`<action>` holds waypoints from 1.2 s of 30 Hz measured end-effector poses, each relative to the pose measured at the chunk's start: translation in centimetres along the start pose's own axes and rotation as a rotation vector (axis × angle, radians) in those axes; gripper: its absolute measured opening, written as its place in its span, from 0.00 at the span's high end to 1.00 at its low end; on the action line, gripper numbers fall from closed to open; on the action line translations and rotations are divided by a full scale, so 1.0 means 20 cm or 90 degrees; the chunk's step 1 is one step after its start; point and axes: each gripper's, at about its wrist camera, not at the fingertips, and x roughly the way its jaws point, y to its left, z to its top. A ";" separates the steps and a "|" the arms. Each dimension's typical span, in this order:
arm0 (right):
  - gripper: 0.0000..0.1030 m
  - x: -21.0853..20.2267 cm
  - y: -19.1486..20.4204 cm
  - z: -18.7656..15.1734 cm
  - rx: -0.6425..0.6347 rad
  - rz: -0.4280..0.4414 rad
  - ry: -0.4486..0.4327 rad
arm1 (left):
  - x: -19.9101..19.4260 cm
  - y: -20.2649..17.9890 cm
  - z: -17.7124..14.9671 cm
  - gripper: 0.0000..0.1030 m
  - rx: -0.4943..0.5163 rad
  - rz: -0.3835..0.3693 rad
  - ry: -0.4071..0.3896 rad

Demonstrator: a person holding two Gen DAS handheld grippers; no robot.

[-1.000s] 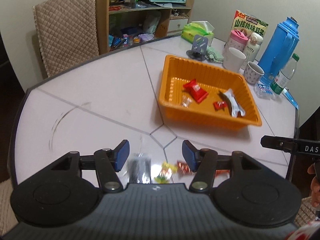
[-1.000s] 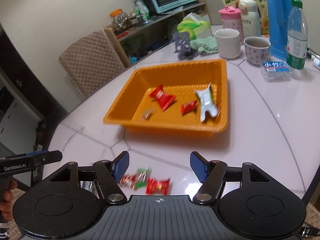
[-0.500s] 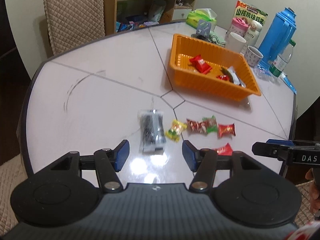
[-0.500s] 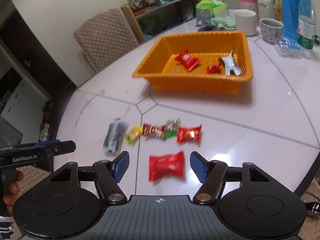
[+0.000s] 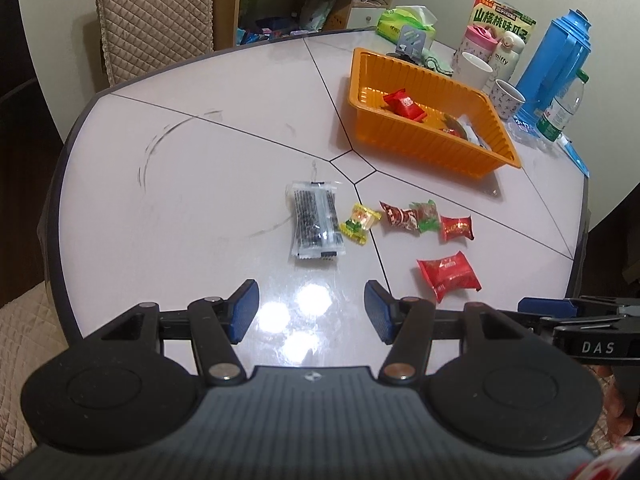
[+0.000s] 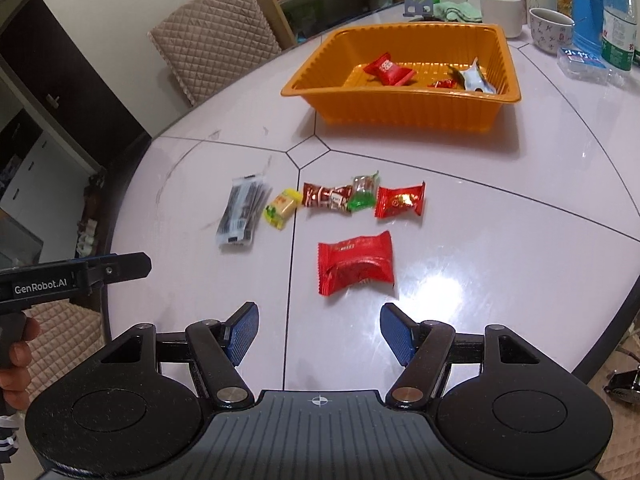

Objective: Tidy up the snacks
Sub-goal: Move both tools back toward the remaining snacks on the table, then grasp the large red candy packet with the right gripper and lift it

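The tray's point(image 5: 424, 148) near wall hides part of the snacks inside it, so the small red one point(image 5: 451, 131) may be a candy (too small to tell). The bottle point(image 6: 618, 20) and flask point(image 6: 586, 4) are cut off by the right wrist view's top edge, and print on the wrappers is unreadable.

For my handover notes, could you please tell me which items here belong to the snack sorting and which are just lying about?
Job: orange tray, big red packet, black packet, yellow candy, small red candy.

Lying about: blue thermos, water bottle, white mug, tissue pack.
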 end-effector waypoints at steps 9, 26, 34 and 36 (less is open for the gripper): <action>0.35 0.05 -0.01 -0.03 -0.031 -0.010 0.006 | 0.02 0.00 -0.04 0.47 -0.005 0.006 0.007; 0.35 0.25 -0.15 0.08 0.002 -0.023 -0.034 | 0.14 0.00 -0.02 0.47 -0.017 0.052 0.006; 0.35 0.35 -0.11 0.09 -0.039 -0.041 -0.030 | 0.20 0.01 -0.01 0.47 -0.019 0.065 0.009; 0.35 0.37 -0.10 0.09 -0.049 -0.045 -0.032 | 0.21 0.01 0.00 0.47 -0.018 0.067 0.011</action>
